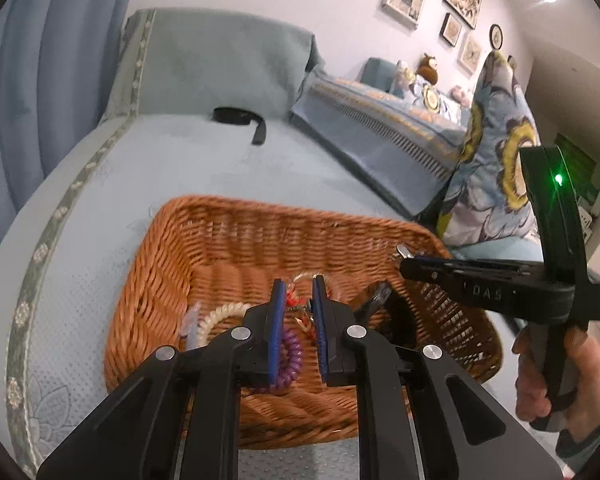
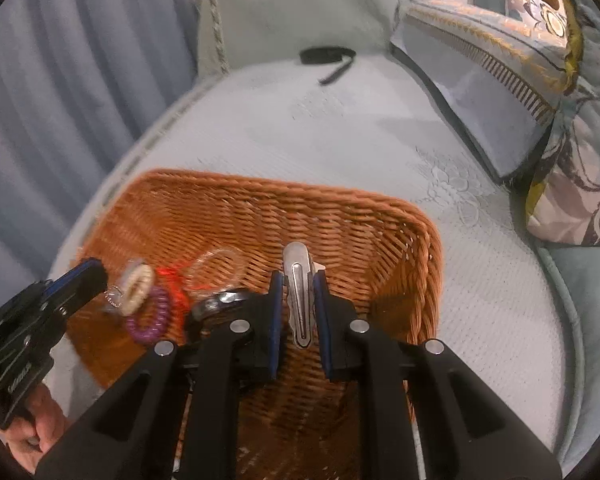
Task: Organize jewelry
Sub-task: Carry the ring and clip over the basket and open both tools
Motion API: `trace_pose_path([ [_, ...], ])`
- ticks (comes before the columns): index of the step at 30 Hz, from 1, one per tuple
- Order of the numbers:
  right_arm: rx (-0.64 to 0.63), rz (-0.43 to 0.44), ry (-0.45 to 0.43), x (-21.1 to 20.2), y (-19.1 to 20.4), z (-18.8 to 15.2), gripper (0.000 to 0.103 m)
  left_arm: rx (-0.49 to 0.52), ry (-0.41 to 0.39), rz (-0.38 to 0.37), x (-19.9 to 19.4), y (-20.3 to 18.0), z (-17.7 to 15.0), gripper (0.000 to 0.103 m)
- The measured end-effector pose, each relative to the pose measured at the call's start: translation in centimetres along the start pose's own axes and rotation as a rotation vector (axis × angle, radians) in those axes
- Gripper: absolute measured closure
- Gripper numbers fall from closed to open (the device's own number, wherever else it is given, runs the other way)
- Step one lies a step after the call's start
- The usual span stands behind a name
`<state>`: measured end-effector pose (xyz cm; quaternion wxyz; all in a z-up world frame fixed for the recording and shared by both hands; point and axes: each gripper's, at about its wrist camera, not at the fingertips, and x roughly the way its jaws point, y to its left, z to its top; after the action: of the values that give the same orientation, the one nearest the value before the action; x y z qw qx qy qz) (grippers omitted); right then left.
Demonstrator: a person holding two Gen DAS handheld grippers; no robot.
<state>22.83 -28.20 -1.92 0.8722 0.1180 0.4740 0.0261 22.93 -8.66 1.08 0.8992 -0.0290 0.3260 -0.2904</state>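
Wicker, woven orange-brown, forms the rectangular basket [image 2: 380, 220] that sits on the pale blue quilted seat cushion [image 2: 340, 140] of a sofa. Above its right half, the right gripper [image 2: 298, 280] clamps a silver metal hair clip [image 2: 298, 300] between its blue pads, the clip's rounded end pointing past the fingertips. The left gripper [image 1: 298, 284] is over the basket too, its jaws drawn close on something small with red thread and a clear looped cord [image 1: 300, 304]; blur hides exactly what it is. On the basket floor lie a cream spiral hair tie [image 2: 136, 288], a purple spiral hair tie [image 2: 150, 320], a clear spiral hair tie [image 2: 216, 268] and a dark band [image 2: 220, 300], grouped near the left side. A black strap [image 2: 328, 58] rests well apart at the cushion's back edge.
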Motion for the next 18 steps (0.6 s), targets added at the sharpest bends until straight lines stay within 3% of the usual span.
trace_pose_path([
  [8,0.051,0.013,0.031,0.6,-0.5,-0.4,0.089,0.01,0.03,0.008,0.8,-0.2,-0.5,0.09],
  [11,0.081,0.023,0.029,0.1,-1.1,-0.6,0.089,-0.007,0.026,-0.01,0.2,-0.3,-0.6,0.077],
  [12,0.083,0.023,0.021,-0.3,-1.3,-0.7,0.088,-0.008,0.019,-0.012,-0.1,-0.4,-0.6,0.077],
  [15,0.069,0.018,-0.013,-1.9,-1.1,-1.1,0.073,-0.012,-0.008,-0.037,-1.8,-0.7,-0.6,0.07],
  [18,0.046,0.032,-0.047,-3.7,-0.7,-1.8,0.07,-0.02,-0.045,-0.058,-4.3,-1.0,-0.7,0.067],
])
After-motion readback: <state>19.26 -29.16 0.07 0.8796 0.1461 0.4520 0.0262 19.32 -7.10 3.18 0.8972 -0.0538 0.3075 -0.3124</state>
